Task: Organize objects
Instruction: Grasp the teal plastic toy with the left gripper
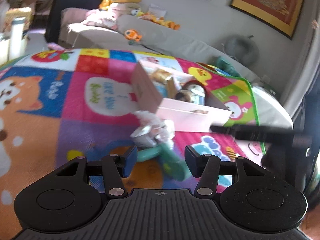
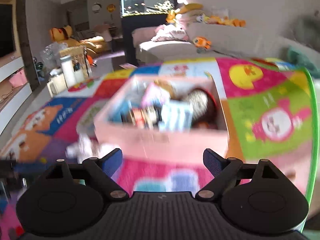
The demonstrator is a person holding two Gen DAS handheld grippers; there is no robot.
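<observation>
A pink cardboard box (image 1: 186, 118) full of toys and books stands on the colourful play mat (image 1: 60, 104). In front of it lie a white fluffy toy (image 1: 152, 128) and a teal toy (image 1: 170, 158). My left gripper (image 1: 161, 160) is open just above the teal toy, fingers either side of it. The right gripper's black finger (image 1: 250, 132) shows at the right of the left wrist view. In the blurred right wrist view my right gripper (image 2: 163, 162) is open and empty in front of the box (image 2: 160, 140), with the white toy (image 2: 84, 148) at its left.
A beige sofa (image 1: 160, 38) with plush toys runs along the far wall. A fish tank on a black cabinet (image 2: 146, 20) stands at the back. A white bottle and clutter (image 2: 68, 72) sit left of the mat. The mat's green edge (image 2: 312, 120) is at the right.
</observation>
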